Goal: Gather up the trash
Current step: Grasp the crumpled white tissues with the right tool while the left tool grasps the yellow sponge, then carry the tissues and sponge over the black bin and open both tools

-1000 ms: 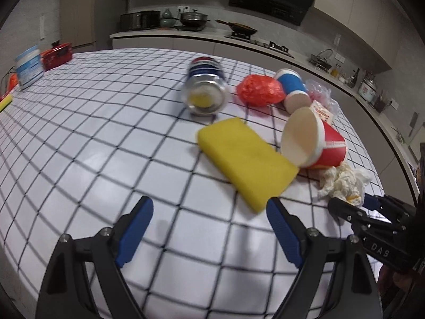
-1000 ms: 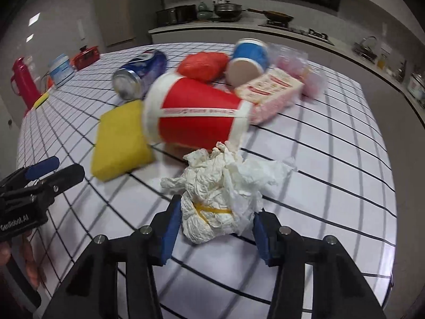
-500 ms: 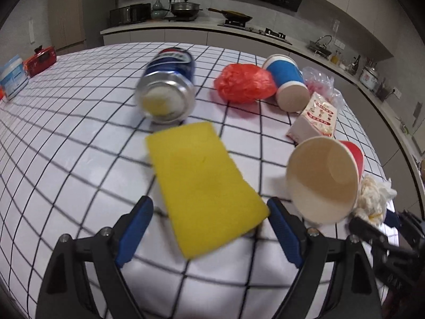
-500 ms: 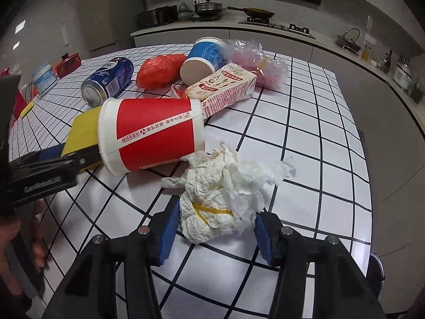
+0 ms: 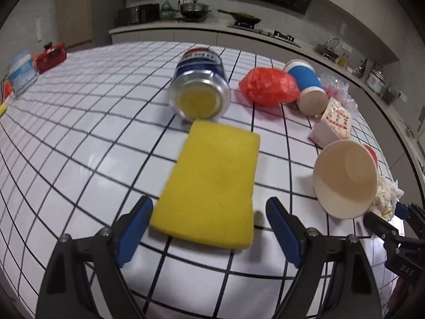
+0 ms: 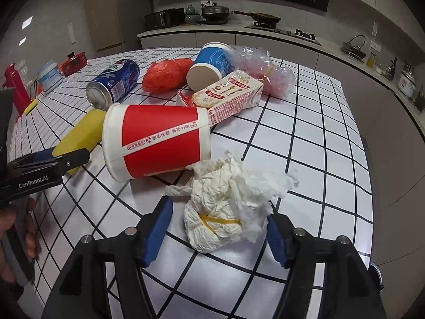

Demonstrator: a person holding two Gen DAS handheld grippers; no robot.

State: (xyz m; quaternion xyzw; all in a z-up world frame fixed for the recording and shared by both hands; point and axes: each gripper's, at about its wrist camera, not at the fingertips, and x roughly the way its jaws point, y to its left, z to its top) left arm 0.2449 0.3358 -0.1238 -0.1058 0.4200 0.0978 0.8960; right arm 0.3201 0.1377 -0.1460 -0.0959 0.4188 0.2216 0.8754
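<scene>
The left gripper (image 5: 208, 224) hangs over the near edge of the white grid-lined table (image 5: 79, 143), and its jaws, which have just been closing in, stand apart on either side of the yellow sponge (image 5: 212, 183) with a gap at both pads, so nothing is gripped. Just beyond the sponge lies a blue soda can (image 5: 199, 90) on its side, base toward the camera. The right gripper (image 6: 220, 228) has just been opening its jaws; the crumpled white tissue (image 6: 228, 207), bound by a yellow rubber band, lies on the table between them, clear of the left pad, though I cannot tell if it brushes the right one. Touching the tissue's far side is a red-and-white paper cup (image 6: 156, 143) lying tipped over. Farther toward the table's far edge lie a small carton (image 6: 231, 95), a red plastic bag (image 6: 164, 75), a blue paper cup (image 6: 209, 65) and a clear plastic bag (image 6: 263, 71).
</scene>
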